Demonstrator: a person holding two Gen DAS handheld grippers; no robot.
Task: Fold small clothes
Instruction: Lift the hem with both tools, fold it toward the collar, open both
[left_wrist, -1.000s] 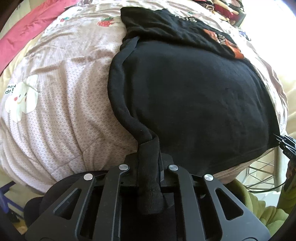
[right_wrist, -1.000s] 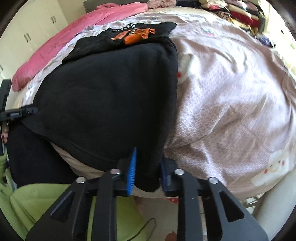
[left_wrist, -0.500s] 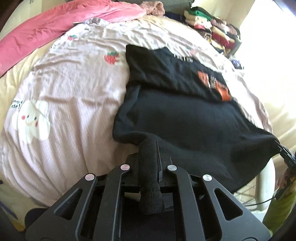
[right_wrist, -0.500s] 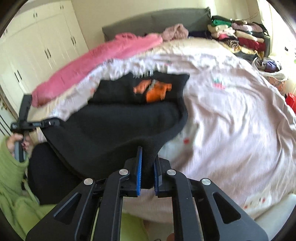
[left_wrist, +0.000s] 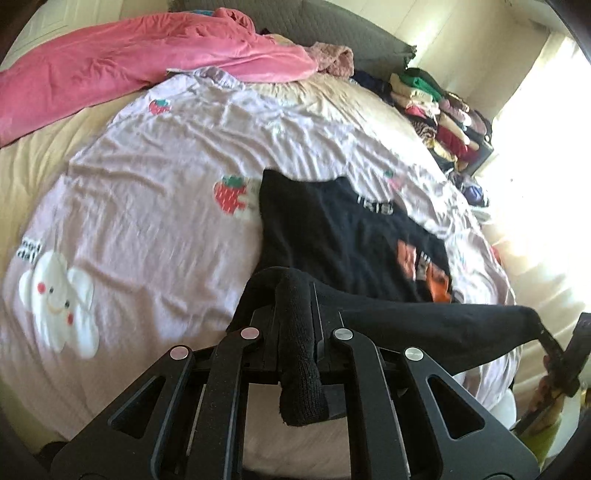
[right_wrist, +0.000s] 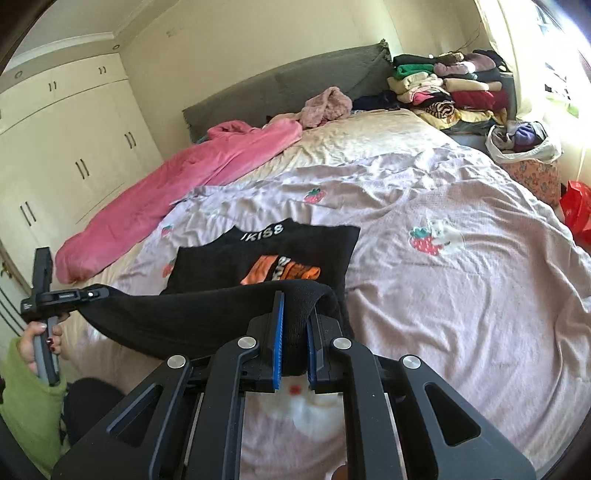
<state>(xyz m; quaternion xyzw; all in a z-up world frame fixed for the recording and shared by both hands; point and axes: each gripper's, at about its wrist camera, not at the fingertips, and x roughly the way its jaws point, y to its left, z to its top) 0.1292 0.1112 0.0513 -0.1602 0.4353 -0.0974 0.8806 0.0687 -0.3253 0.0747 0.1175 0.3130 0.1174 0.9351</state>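
Hidden: we could not see the black knit sweater's (right_wrist: 207, 314) underside.
Tongs: left gripper (left_wrist: 295, 314) and right gripper (right_wrist: 293, 317) clenched its hem.
Room: the lilac strawberry-print bedspread (right_wrist: 461, 295) lay open rightward.

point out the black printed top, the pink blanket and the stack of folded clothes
black printed top (right_wrist: 295, 254): right wrist view, on its flat front, near the orange print
pink blanket (left_wrist: 122, 62): left wrist view, mid-fabric
stack of folded clothes (right_wrist: 447, 85): right wrist view, middle of the pile

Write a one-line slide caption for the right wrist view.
Right gripper and left gripper lift the black shirt's hem above the bed.
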